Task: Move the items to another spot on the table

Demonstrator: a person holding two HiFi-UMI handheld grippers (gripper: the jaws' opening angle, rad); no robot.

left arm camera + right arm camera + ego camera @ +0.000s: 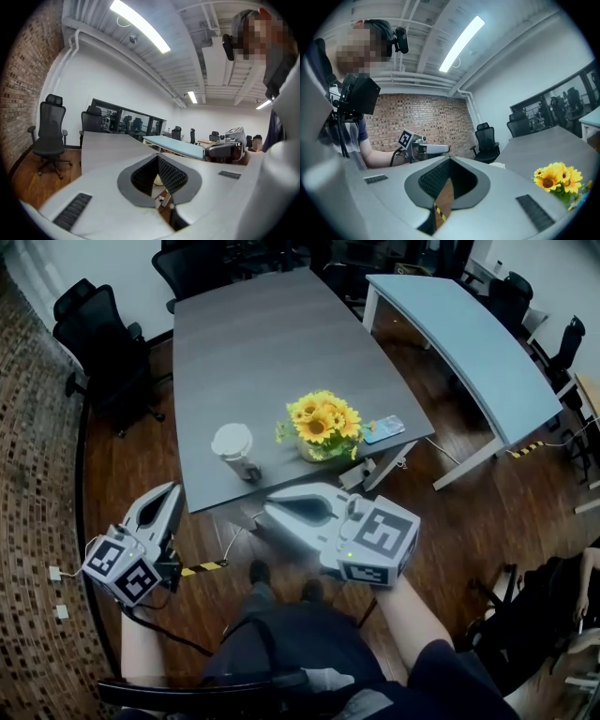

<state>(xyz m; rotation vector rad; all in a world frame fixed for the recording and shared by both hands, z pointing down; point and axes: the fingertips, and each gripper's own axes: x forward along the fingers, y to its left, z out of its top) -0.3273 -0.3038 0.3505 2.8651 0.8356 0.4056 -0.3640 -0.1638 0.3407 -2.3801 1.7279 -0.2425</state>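
- At the near edge of the grey table (262, 343), three items stand close together: a lidded paper cup (233, 449), a bunch of sunflowers (323, 422) in a small vase, and a flat blue object (383, 429) that cannot be identified.
- The paper cup stands upright at the left of the group, near the table's near edge.
- The sunflowers stand to the right of the cup and apart from it.
- The blue object lies flat just right of the flowers, close to the table's right corner.
- The left gripper (171, 493) is held off the table, over the wooden floor (122, 474), just short of the near-left corner. Its jaws are closed together with nothing between them.
- The right gripper (272, 509) is held below the table's near edge, in front of the cup and the flowers, touching neither. Its jaws are closed and empty.
- A strip of yellow-and-black tape (202, 568) lies on the floor between the two grippers.
- A light blue table (469, 334) stands to the right of the grey one.
- Black office chairs (94, 334) stand at the far left.
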